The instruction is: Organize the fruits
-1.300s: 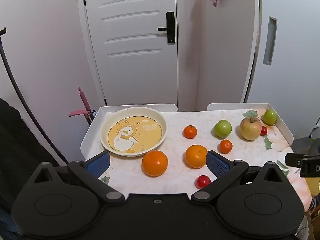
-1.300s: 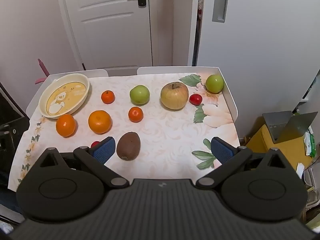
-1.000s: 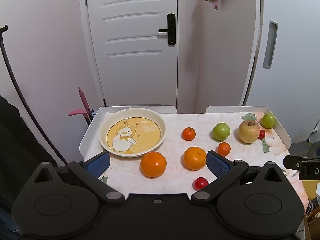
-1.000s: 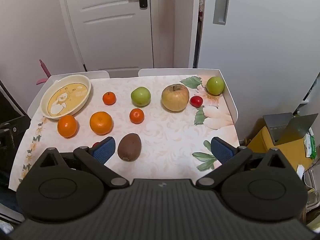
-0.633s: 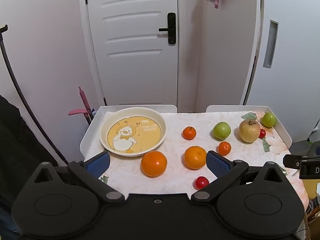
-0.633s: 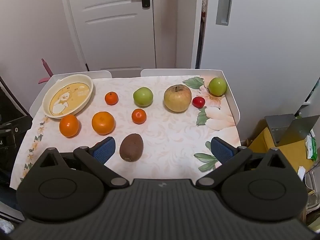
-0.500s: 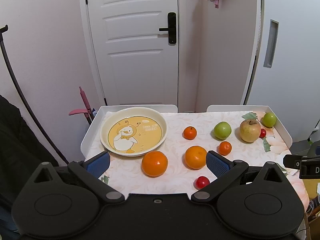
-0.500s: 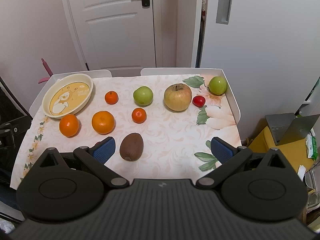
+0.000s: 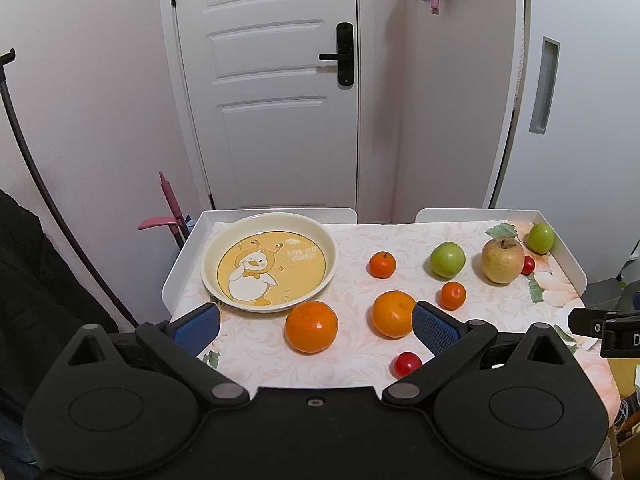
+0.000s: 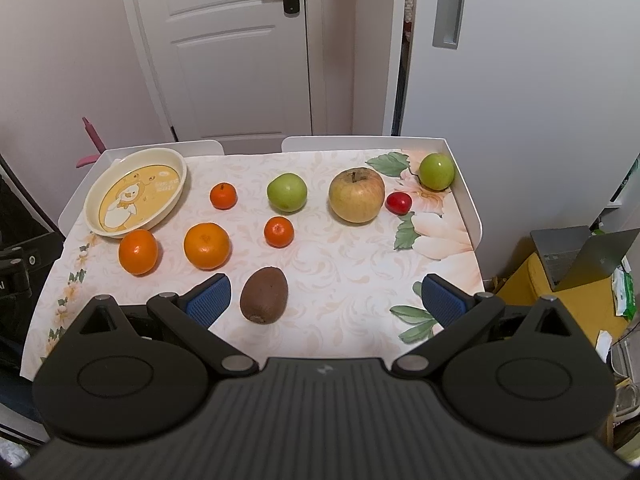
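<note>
A cream plate with a duck picture (image 9: 269, 261) (image 10: 136, 192) sits bare at the table's far left. Two oranges (image 9: 311, 326) (image 10: 206, 245) lie just in front of it, with two small mandarins (image 9: 382, 265) (image 10: 279, 232) further in. A green apple (image 10: 287, 192), a yellow apple (image 10: 356, 194) (image 9: 502, 260), a red cherry tomato (image 10: 398, 202) and a second green fruit (image 10: 436, 171) line the far right. A brown kiwi (image 10: 264, 294) lies near the front. My left gripper (image 9: 314, 324) hovers open before the oranges. My right gripper (image 10: 326, 300) is open, the kiwi by its left finger.
The table carries a floral cloth and a low white rim (image 10: 464, 196) along its back and sides. Another cherry tomato (image 9: 406, 364) lies near the front edge. A white door (image 9: 276, 92) stands behind. A yellow box with a laptop (image 10: 576, 264) sits on the floor at right.
Both views have shifted only slightly; the fruits and the plate lie where they were. Both grippers have stayed open and empty.
</note>
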`<state>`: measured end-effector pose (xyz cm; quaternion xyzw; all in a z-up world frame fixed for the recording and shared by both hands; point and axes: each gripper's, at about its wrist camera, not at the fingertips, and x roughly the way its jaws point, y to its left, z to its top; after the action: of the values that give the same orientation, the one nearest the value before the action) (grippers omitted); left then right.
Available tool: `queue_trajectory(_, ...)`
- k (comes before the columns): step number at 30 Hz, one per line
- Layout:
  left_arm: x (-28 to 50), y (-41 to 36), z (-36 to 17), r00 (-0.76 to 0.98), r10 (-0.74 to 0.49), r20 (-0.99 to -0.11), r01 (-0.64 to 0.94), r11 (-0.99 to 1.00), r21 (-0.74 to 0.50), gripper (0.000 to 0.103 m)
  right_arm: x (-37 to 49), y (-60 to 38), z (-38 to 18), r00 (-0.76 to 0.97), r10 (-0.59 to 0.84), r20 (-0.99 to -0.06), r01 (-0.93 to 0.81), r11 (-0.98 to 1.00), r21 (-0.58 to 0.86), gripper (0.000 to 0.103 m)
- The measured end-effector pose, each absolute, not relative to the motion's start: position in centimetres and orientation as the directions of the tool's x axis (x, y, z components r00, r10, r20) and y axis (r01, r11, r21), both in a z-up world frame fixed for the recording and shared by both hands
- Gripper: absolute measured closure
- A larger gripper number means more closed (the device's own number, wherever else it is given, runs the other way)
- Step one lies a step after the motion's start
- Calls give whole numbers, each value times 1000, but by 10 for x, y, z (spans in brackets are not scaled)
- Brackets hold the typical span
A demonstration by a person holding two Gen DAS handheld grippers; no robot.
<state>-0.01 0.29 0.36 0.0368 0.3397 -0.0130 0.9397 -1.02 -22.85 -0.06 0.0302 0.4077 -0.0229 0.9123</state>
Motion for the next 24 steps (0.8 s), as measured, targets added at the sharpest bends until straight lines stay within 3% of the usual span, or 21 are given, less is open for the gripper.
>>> queue_trajectory(24, 4, 6, 1, 761, 8, -649, 43, 997, 63, 0, -8, -229, -1, 679, -18, -734, 72, 997, 42, 0)
